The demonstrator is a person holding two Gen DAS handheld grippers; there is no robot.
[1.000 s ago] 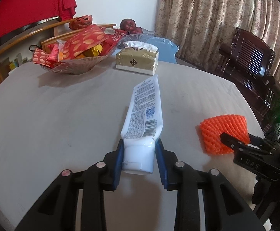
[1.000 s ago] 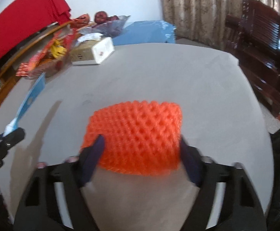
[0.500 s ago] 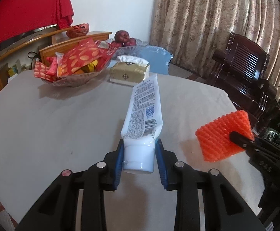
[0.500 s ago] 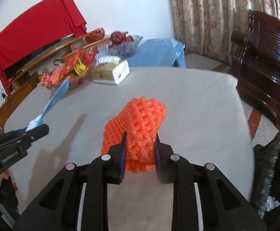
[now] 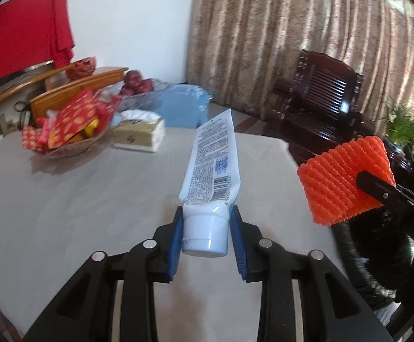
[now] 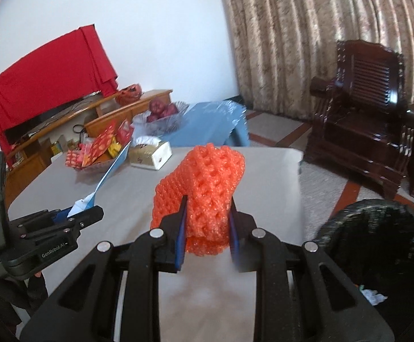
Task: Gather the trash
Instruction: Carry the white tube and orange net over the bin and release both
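My left gripper (image 5: 206, 228) is shut on the cap end of a white and blue tube (image 5: 211, 168), held above the grey table (image 5: 78, 199); the tube points away from me. My right gripper (image 6: 207, 222) is shut on an orange foam fruit net (image 6: 204, 185), lifted off the table near its right edge. The net also shows in the left wrist view (image 5: 346, 179), and the tube in the right wrist view (image 6: 107, 176). A black-lined trash bin (image 6: 377, 245) stands on the floor to the right, below the table edge.
A glass bowl of red snack packets (image 5: 67, 128) and a tissue box (image 5: 138, 135) stand at the table's far side. A fruit bowl (image 6: 161, 116) sits on a blue-covered stand behind. A dark wooden armchair (image 6: 366, 119) and curtains are at the right.
Both grippers have risen from the table with their items. The right gripper closed on the foam net, lifted it and moved right toward the table edge, bringing the bin into view.
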